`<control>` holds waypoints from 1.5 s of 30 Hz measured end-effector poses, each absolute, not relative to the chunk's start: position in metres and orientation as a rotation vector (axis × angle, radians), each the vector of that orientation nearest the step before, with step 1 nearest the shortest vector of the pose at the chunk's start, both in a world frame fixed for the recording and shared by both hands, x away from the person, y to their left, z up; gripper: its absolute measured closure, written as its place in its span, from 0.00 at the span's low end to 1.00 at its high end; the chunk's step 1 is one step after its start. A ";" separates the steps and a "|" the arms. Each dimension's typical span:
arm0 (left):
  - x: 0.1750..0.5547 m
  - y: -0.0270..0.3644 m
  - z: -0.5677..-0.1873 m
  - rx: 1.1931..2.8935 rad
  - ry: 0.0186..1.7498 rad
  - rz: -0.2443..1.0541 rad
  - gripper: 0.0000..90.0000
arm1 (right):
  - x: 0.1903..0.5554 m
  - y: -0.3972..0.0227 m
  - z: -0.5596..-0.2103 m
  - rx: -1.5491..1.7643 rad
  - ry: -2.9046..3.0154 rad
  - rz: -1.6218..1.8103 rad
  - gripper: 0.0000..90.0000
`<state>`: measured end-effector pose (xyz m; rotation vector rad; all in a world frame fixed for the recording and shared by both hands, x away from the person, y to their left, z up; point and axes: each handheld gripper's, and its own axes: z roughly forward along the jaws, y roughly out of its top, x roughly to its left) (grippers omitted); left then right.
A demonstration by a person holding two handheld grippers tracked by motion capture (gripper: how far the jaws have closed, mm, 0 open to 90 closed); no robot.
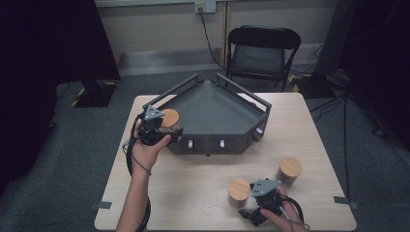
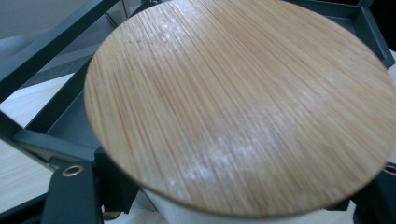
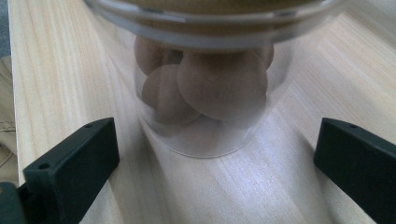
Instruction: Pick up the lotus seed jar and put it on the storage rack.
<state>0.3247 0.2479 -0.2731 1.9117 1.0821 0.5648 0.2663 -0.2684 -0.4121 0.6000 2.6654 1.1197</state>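
Observation:
My left gripper (image 1: 162, 131) is shut on a glass jar with a round wooden lid (image 1: 169, 117), held at the left corner of the dark grey tray (image 1: 212, 108). In the left gripper view the lid (image 2: 243, 102) looms close, with the tray's rail (image 2: 46, 56) behind it and my black jaws low at either side. My right gripper (image 1: 254, 203) rests near the table's front edge, open, facing a second lidded jar (image 1: 239, 192). In the right gripper view that jar (image 3: 210, 93) holds round brown pieces and stands on the table just ahead of the spread jaws, which do not touch it.
A third lidded jar (image 1: 290, 169) stands on the table right of the second one. The tray has raised rails and front latches (image 1: 222, 143). A black folding chair (image 1: 261, 53) stands beyond the table's far edge. Pale wooden tabletop (image 1: 193, 183) lies between my hands.

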 end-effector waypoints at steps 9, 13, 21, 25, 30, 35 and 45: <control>0.333 0.238 -0.268 1.912 1.098 0.574 0.29 | 0.266 -0.268 -0.412 0.600 2.665 1.120 0.00; 0.337 0.233 -0.265 1.924 1.106 0.581 0.29 | 0.266 -0.268 -0.412 0.600 2.665 1.120 0.00; 0.343 0.225 -0.263 1.908 1.136 0.612 0.29 | 0.266 -0.268 -0.412 0.602 2.664 1.120 0.00; 0.349 0.223 -0.264 1.900 1.160 0.609 0.29 | 0.266 -0.268 -0.412 0.603 2.662 1.119 0.00; 0.354 0.219 -0.265 1.915 1.173 0.621 0.29 | 0.266 -0.268 -0.412 0.603 2.662 1.119 0.00; 0.361 0.213 -0.269 1.915 1.190 0.627 0.29 | 0.266 -0.268 -0.412 0.604 2.662 1.120 0.00; 0.371 0.206 -0.270 1.918 1.210 0.638 0.29 | 0.266 -0.268 -0.412 0.603 2.662 1.119 0.00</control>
